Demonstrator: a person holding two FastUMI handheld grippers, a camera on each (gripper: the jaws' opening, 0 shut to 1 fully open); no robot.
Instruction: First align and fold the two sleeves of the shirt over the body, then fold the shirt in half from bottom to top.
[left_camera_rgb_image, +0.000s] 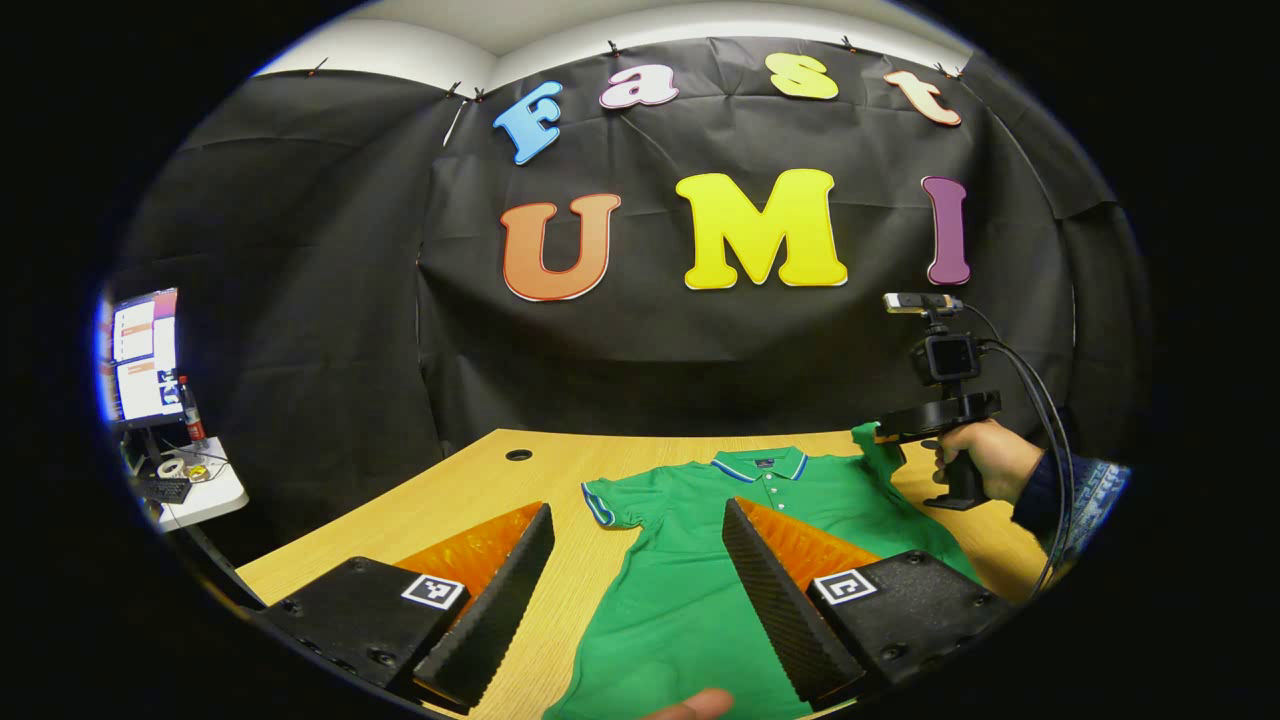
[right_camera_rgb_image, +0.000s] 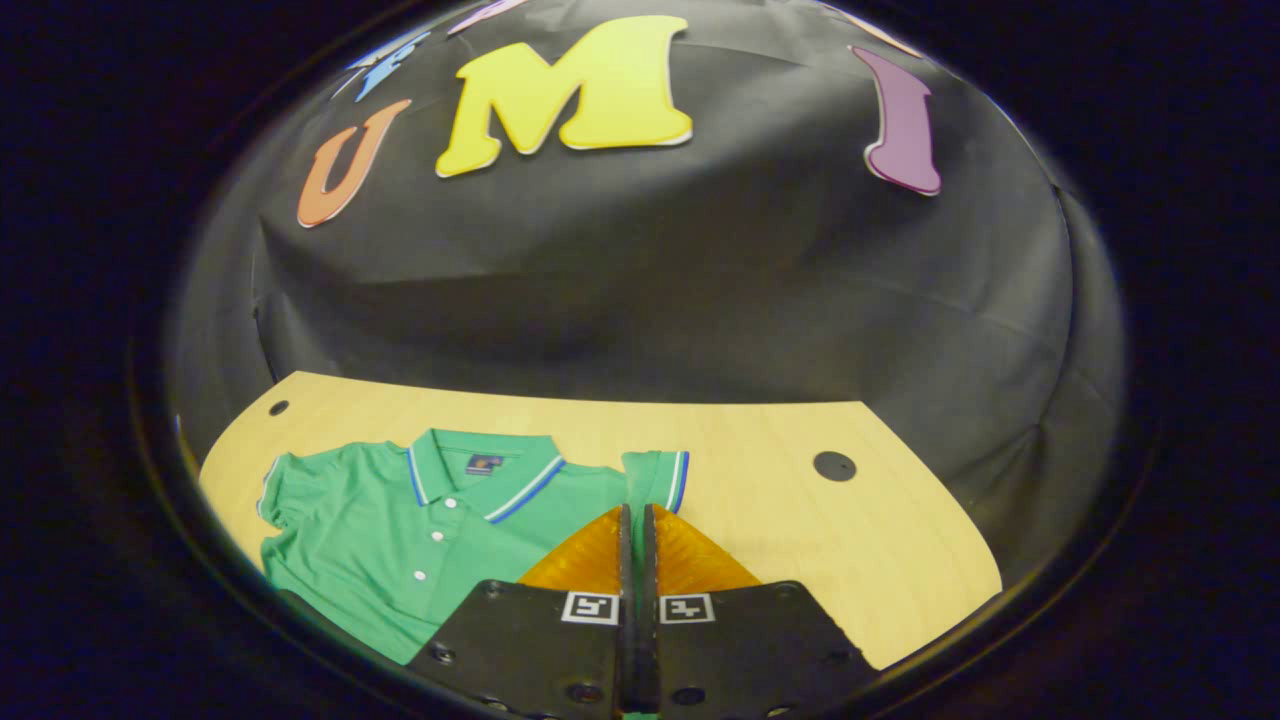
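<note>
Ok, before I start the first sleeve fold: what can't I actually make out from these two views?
- Shirt hem: cut off by the bottom edge in the left gripper view, behind the right gripper body in the right gripper view.
- Sleeve grip: the right gripper's fingers are closed at it, but how much cloth is pinched is hidden.
- Monitor: too small and warped to read.
- Left gripper: open above the shirt; its height over the cloth is unclear.
</note>
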